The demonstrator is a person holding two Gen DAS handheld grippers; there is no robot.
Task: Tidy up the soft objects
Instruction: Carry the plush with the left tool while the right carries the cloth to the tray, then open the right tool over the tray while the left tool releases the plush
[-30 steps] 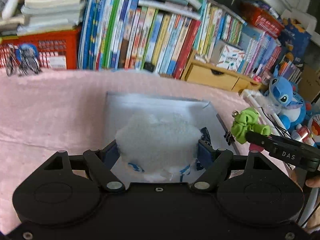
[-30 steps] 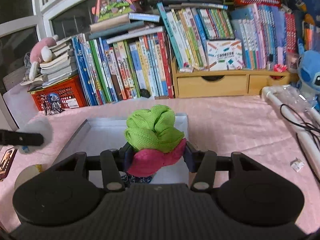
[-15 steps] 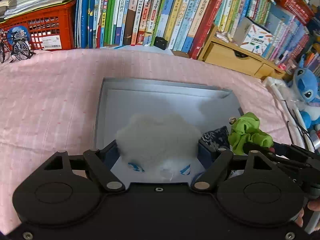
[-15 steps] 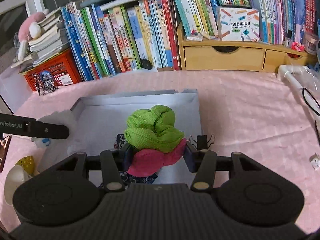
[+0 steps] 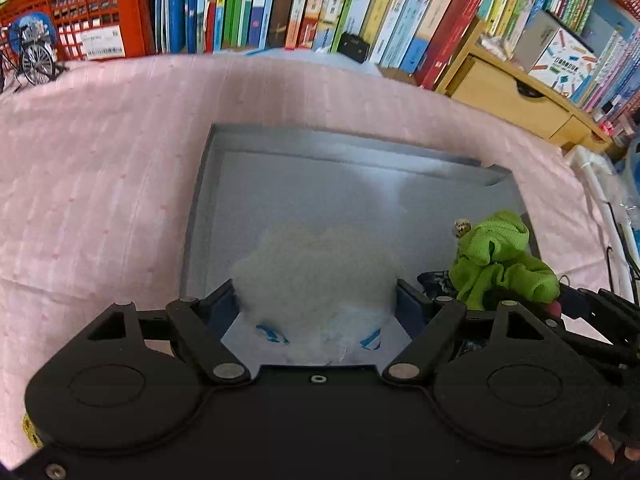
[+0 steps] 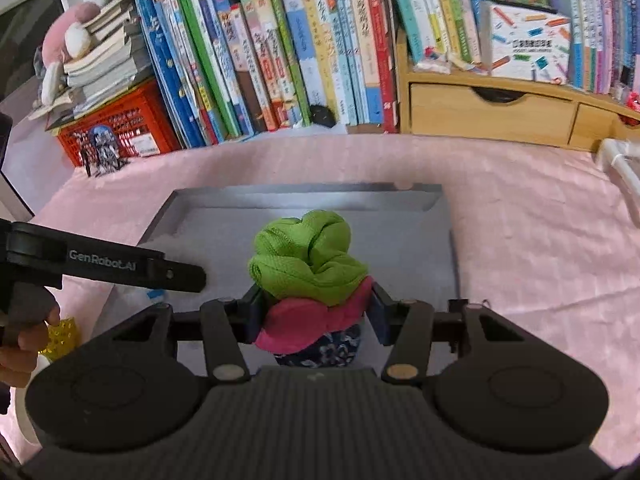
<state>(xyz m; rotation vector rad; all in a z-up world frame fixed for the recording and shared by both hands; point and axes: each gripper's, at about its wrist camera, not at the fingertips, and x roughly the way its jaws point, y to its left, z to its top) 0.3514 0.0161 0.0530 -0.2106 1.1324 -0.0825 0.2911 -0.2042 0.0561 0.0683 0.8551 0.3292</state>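
My left gripper (image 5: 316,300) is shut on a white fluffy plush (image 5: 316,272) with blue marks, held over the near edge of a grey shallow tray (image 5: 320,184) on the pink cloth. My right gripper (image 6: 314,308) is shut on a green, pink and dark floral cloth bundle (image 6: 306,256), held over the same tray (image 6: 400,232). The bundle also shows at the right of the left wrist view (image 5: 500,260). The left gripper's arm (image 6: 104,266) shows at the left of the right wrist view.
A row of upright books (image 6: 280,52), a red crate (image 6: 120,128) and wooden drawers (image 6: 488,116) line the far side. A small model bicycle (image 5: 36,60) stands by the crate. A white tube (image 5: 596,184) lies right of the tray.
Both grippers have moved forward and down over the tray, still holding their objects. The tray now looks larger and nearer in both views.
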